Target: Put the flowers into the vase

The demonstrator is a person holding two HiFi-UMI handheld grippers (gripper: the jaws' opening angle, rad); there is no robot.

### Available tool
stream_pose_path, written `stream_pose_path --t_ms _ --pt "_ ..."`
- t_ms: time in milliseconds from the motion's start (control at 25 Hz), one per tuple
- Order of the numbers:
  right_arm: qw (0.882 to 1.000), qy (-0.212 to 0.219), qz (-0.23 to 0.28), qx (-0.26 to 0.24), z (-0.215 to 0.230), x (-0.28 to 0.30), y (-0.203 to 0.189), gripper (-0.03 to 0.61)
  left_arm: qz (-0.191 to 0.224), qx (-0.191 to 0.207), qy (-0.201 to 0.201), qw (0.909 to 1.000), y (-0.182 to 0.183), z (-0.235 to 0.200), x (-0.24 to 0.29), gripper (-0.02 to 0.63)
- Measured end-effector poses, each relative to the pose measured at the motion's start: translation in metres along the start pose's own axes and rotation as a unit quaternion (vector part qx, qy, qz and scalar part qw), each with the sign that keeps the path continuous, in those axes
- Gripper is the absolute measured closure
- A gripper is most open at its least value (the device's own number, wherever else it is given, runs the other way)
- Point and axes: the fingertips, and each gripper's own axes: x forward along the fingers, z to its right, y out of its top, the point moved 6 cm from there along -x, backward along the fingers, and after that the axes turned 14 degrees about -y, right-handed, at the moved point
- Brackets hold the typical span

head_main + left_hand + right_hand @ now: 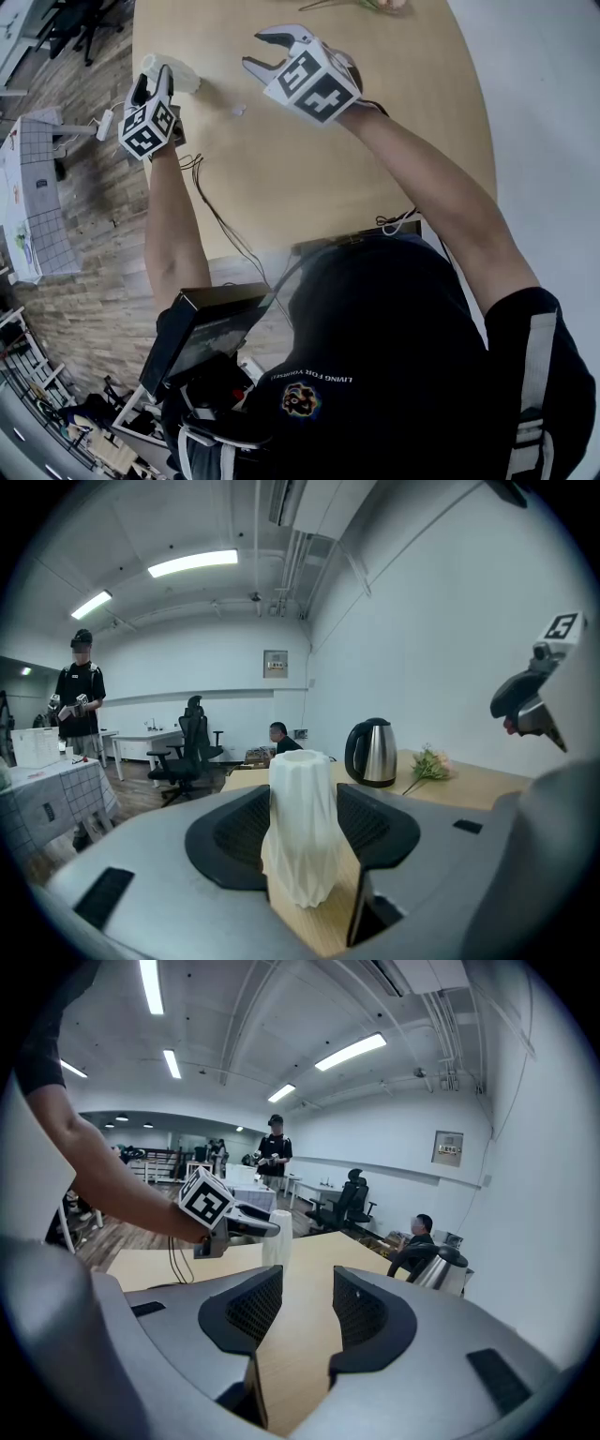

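Right claw (253, 51) has its jaws apart with nothing between them. Its own view shows only bare wooden surface (309, 159) in the gap. Left claw (155, 80) is also spread wide, and the white ribbed vase (302, 832) stands upright between its pads on the surface, filling most of the gap. No squeeze shows, though whether a pad brushes the vase wall is hard to tell.

The coming move turns on where the flowers (429, 764) lie. In the head view they sit at the very top edge, right of centre, up and to the right of the right claw and well apart from the vase in the upper left. That puts the right claw clearly nearer to them, with the left one already at the vase. Their long axis runs roughly along the top edge of the head view. The left claw's view agrees, with blossoms at the right and a stem slanting down-left toward the steel kettle (370, 752) just beside them. A grasp would probably go best across the stem.

Most of the bunch is cut off by the top of the head view, and it is small and far in the left claw's view, so the number of stems cannot be told. The right claw's view does not show the flowers at all. The inside of the vase mouth is not visible.
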Motion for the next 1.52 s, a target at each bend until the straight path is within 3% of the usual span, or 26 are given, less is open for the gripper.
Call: stream_pose_path --t_ms 960,1200,1520 --pt "0.999 0.026 0.009 0.018 0.022 -0.006 -0.025 0.416 -0.064 0.007 0.028 0.9975 -0.039 0.040 -0.020 0.402" --pt "1.000 0.015 0.007 0.026 0.036 -0.009 -0.037 0.416 -0.088 0.034 0.009 0.9955 -0.041 0.057 -0.014 0.416" --pt "0.999 -0.014 -0.006 0.045 0.070 -0.023 -0.061 0.416 -0.115 0.102 -0.043 0.9873 -0.019 0.095 0.023 0.466"
